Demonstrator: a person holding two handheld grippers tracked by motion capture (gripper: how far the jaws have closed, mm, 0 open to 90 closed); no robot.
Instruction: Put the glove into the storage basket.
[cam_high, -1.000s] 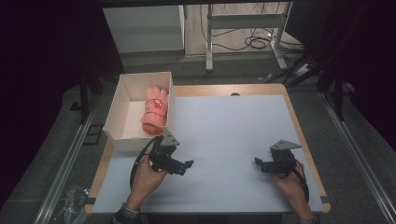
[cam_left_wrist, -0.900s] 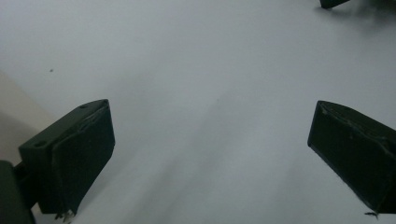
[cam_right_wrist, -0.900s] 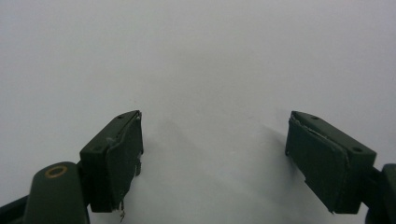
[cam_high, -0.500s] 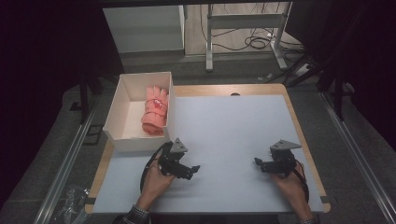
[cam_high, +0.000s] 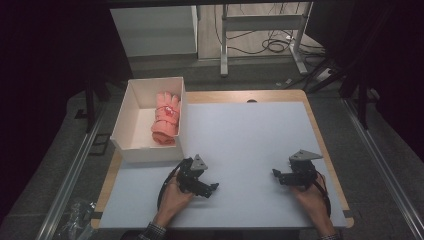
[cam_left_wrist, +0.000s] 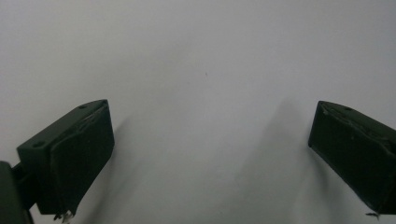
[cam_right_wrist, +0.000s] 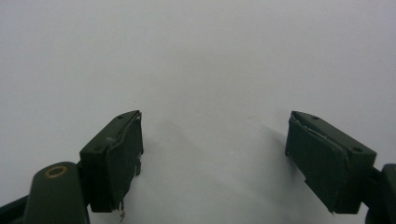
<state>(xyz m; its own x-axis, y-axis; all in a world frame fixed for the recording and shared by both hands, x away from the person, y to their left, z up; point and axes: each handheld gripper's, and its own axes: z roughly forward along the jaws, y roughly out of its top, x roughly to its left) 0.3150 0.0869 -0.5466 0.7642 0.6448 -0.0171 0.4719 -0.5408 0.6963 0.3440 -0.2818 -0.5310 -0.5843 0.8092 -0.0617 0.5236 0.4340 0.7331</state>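
both grippers were low over the pale mat near my edge of the table (cam_high: 300, 97). left gripper (cam_high: 212, 188) sat at the near left of the mat, just in front of the white box (cam_high: 131, 117), with my left hand (cam_high: 172, 200) wrapped round its body and its black cable looping beside the wrist. its jaws pointed to the right and a little toward me. in the left gripper view the left gripper (cam_left_wrist: 210, 154) had its jaws spread wide, one at each side of the picture, with only bare grey mat between them and soft shadows under each.

right gripper (cam_high: 275, 173) was at the near right, well apart from the left one, held by my right hand (cam_high: 312, 200), its grey three-cornered plate on top and its jaws pointing left. in the right gripper view the right gripper (cam_right_wrist: 212, 154) also stood with jaws parted and nothing between them but the plain mat.

the white box was at the far left of the table, overhanging the mat's left edge. inside it, against its right wall, lay a pink rolled cloth (cam_high: 166, 120) with a small red mark on it; i couldn't tell what kind of cloth it was. neither gripper touched the box or the cloth.
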